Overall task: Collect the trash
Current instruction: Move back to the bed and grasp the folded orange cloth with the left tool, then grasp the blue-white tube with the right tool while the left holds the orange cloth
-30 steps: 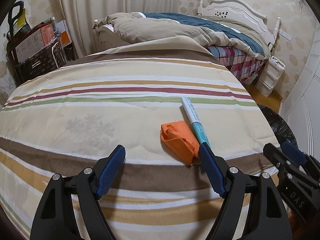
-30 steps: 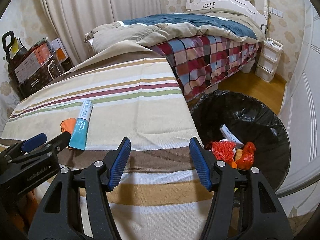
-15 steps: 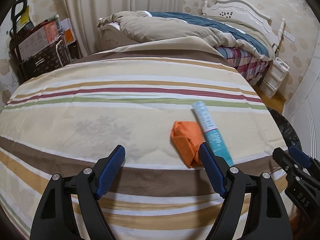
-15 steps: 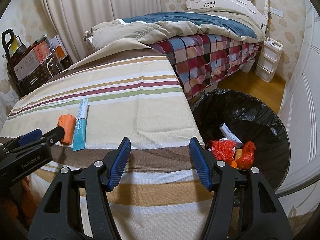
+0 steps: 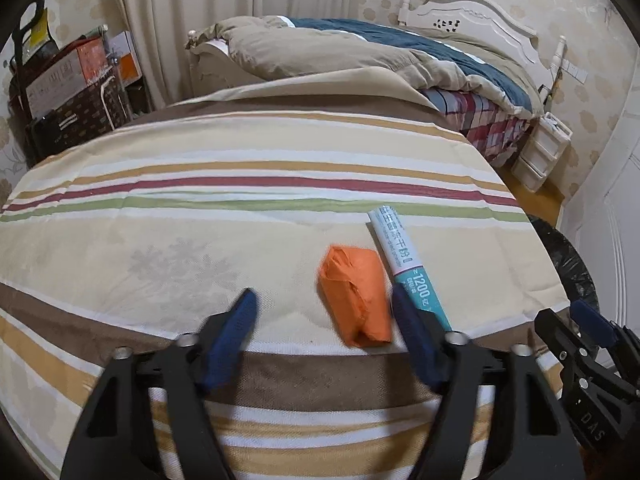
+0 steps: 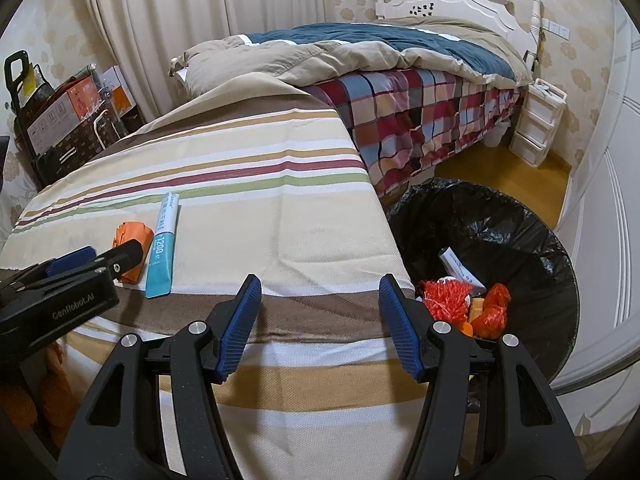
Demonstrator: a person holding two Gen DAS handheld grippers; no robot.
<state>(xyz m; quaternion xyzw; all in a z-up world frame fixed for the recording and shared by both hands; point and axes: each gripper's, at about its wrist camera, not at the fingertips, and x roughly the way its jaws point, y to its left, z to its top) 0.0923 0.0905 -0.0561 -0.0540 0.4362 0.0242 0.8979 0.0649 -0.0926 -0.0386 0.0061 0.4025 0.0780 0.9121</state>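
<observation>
- The striped bedspread (image 5: 200, 216) is carrying the remaining trash near its front edge.
- The black-lined bin (image 6: 516, 216) is standing beside the bed, holding red and orange scraps.
- The right gripper (image 6: 320, 320) is hovering with its jaws apart, nothing between them.
- The left gripper (image 5: 322, 336) is closing its jaws around the orange wad (image 5: 356, 294), pads not yet pressing it.
- The teal-and-white tube (image 5: 408, 264) is lying just beside the wad.
</observation>
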